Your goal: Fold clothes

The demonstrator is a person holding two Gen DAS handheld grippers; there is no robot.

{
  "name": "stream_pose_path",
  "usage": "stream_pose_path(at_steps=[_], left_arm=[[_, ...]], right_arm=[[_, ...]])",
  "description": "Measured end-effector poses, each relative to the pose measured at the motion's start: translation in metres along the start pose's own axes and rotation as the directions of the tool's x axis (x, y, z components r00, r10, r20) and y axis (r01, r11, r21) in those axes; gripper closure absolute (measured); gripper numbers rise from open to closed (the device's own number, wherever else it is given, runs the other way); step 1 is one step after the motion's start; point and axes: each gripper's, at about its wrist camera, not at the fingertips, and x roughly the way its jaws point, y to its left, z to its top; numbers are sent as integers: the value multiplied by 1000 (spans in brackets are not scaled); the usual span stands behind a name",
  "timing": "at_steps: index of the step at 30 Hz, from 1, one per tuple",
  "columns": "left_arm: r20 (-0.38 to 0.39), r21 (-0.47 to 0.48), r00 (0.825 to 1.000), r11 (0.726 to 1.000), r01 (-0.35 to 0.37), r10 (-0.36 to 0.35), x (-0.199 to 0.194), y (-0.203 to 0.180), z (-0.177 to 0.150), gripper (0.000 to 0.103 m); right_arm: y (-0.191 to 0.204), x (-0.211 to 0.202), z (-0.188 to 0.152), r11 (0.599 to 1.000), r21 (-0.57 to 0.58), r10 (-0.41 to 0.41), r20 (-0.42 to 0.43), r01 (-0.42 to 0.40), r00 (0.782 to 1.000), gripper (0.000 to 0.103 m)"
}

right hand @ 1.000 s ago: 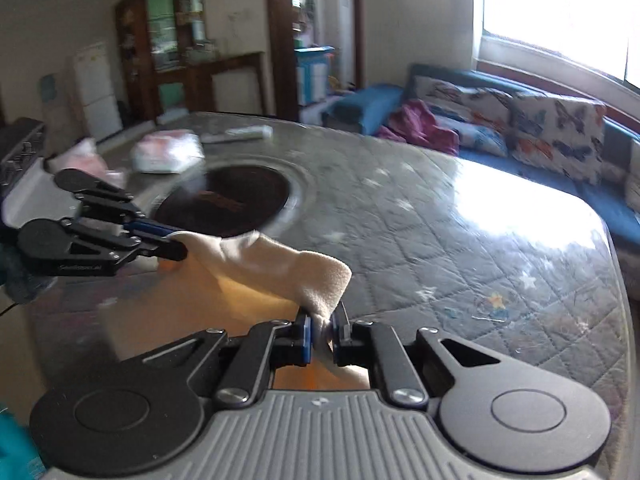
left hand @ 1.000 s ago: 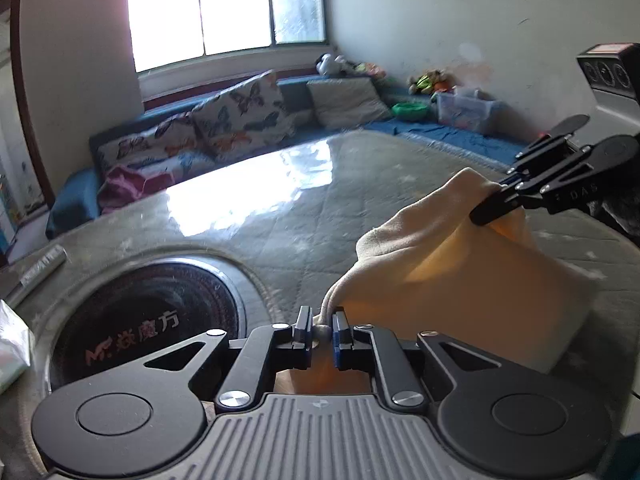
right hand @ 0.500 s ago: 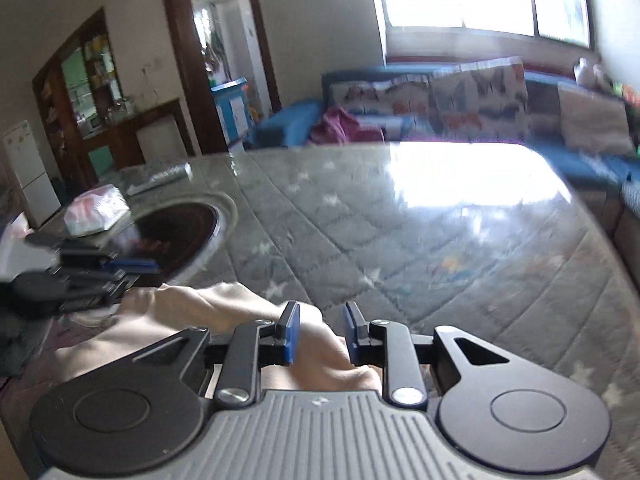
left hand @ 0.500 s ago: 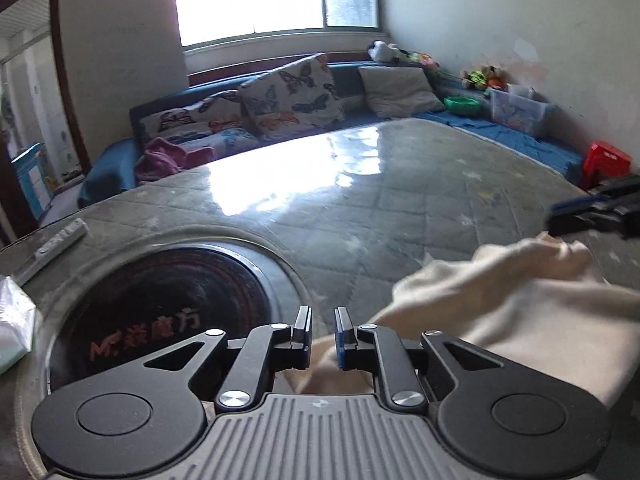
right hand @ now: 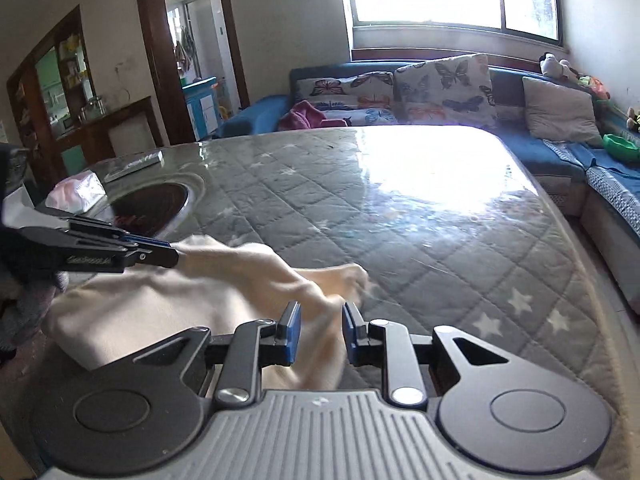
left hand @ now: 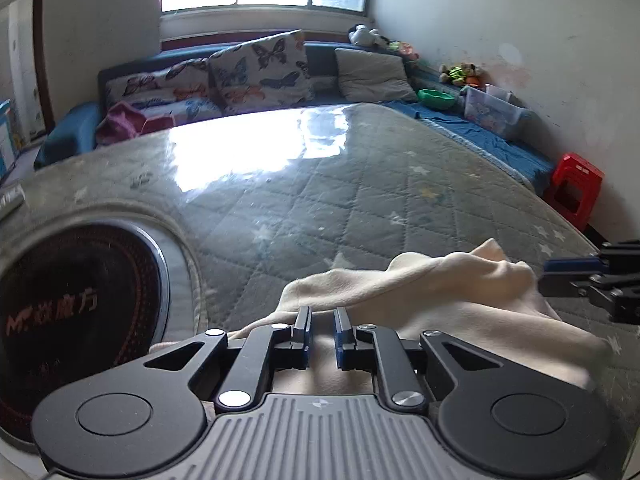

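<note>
Your right claw (right hand: 318,334) has just been opening; its jaws stand apart with cloth (right hand: 168,304) between them, unpinched. Your left claw (left hand: 322,332) is slightly spread over the cloth. It lies rumpled on the table (right hand: 420,220).

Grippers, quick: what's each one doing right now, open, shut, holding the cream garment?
Left gripper: jaws slightly apart over the cream garment, not clamping it.
Right gripper: has just been opening; garment lies between the jaws, not pinched.
</note>
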Motion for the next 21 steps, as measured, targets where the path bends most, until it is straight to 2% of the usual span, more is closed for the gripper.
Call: stream_pose_path(at_steps=[9, 11, 16, 21], left_arm=[[28, 9, 999, 999, -33, 33, -2, -7, -5, 90], [33, 9, 999, 999, -38, 38, -2, -7, -6, 90], [50, 15, 997, 998, -56, 55, -2, -11, -10, 88], [56, 3, 997, 998, -58, 58, -1, -11, -10, 87]], right_arm=[[-5, 25, 0, 999, 23, 25, -13, -24, 1000, 82], [-4, 29, 0, 999, 24, 32, -15, -31, 999, 96], [12, 15, 16, 993, -100, -53, 72, 60, 996, 98], [0, 42, 9, 995, -72, -72, 14, 73, 997, 96]])
